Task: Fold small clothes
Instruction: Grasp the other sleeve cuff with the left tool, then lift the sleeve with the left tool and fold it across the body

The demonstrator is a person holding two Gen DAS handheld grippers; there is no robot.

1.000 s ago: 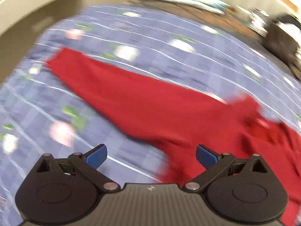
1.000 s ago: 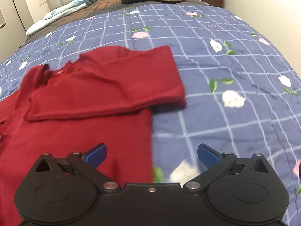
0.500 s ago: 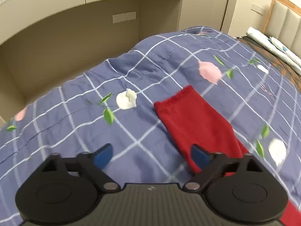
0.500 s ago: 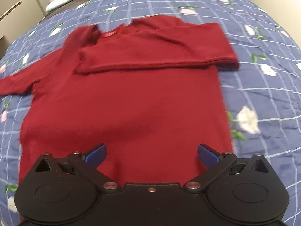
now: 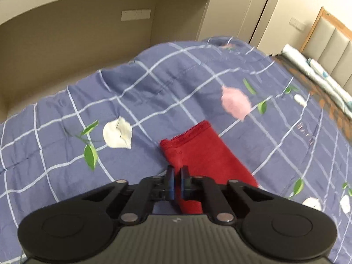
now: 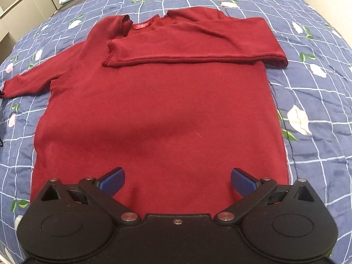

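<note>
While my left gripper [image 5: 177, 176] pinches the outstretched sleeve [image 5: 204, 154] and my right gripper [image 6: 177, 179] hangs released, I judge folding it across the sweater [image 6: 158, 114] comes next.

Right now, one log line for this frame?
left gripper: shut on sleeve | right gripper: open over sweater | other sleeve: folded across chest

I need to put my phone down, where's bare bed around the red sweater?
Bare quilt lies right of the sweater, and beyond its cuff towards the wall. The middle is covered: folded sleeve across the chest.
</note>
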